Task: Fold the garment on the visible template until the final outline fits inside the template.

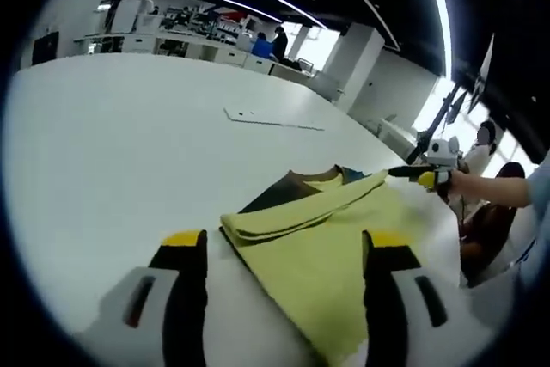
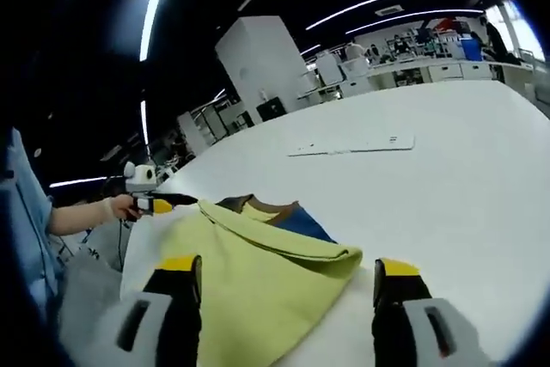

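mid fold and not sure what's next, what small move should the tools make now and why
Probably close both tools on the fabric. The yellow garment lies half folded, its dark inner side still exposed near the collar, and an edge sits between the open jaws of the left tool and the right tool. A grip would let the layer be carried further over.

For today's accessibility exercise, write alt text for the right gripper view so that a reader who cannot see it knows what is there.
A partly folded yellow-green garment lies on a large white table, its brown-and-blue neck area showing at the far end. The right gripper has its jaws open over the near part of the cloth, while the left gripper, held by a hand, meets the garment's far left corner.
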`<state>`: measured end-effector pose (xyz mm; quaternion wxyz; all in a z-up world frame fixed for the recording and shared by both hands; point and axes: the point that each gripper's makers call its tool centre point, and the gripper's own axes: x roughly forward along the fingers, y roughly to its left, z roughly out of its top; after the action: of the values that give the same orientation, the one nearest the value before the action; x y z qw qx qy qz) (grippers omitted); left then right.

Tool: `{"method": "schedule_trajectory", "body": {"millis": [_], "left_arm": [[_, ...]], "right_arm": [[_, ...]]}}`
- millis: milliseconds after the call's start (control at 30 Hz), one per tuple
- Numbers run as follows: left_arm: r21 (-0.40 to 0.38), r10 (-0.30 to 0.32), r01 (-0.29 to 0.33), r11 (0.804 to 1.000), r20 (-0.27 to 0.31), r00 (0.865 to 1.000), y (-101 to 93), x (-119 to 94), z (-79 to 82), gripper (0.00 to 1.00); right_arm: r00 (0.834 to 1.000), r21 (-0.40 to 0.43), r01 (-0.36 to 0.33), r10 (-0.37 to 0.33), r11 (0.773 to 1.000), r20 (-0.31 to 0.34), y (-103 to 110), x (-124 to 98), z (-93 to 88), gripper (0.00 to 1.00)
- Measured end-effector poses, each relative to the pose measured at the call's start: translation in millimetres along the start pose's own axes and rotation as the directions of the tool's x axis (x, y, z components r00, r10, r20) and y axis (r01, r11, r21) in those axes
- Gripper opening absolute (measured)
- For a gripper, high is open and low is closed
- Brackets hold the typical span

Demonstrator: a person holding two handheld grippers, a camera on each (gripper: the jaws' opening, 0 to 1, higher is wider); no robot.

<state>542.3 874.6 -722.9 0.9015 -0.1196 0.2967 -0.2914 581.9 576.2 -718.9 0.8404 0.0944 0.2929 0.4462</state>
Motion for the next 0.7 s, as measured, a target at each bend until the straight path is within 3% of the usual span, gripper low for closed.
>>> {"method": "schedule_trajectory", "body": {"millis": [67, 200, 600, 700], "left_arm": [[0.021, -0.027, 0.027, 0.999, -0.007, 1.0, -5.7, -1.5, -1.6, 0.84], [0.042, -0.057, 0.058, 0.997, -0.02, 0.998, -13.4, -5.2, -3.9, 0.87], [0.057, -0.149, 0.151, 0.987, -0.033, 0.988, -39.1, -5.8, -5.7, 0.84], [0.062, -0.167, 0.171, 0.983, -0.067, 0.984, -45.4, -2.3, -14.5, 0.84]], "right_arm": [[1.0, -0.022, -0.004, 0.004, 1.0, -0.001, 2.4, 0.2, -0.4, 0.9], [0.999, -0.051, -0.025, 0.023, 0.998, -0.024, 9.9, -1.4, -5.3, 0.92], [0.998, -0.056, -0.062, 0.06, 0.996, -0.036, 23.9, 0.5, -8.1, 0.92], [0.997, -0.05, -0.071, 0.069, 0.996, -0.042, 26.6, 2.3, -10.8, 0.92]]}}
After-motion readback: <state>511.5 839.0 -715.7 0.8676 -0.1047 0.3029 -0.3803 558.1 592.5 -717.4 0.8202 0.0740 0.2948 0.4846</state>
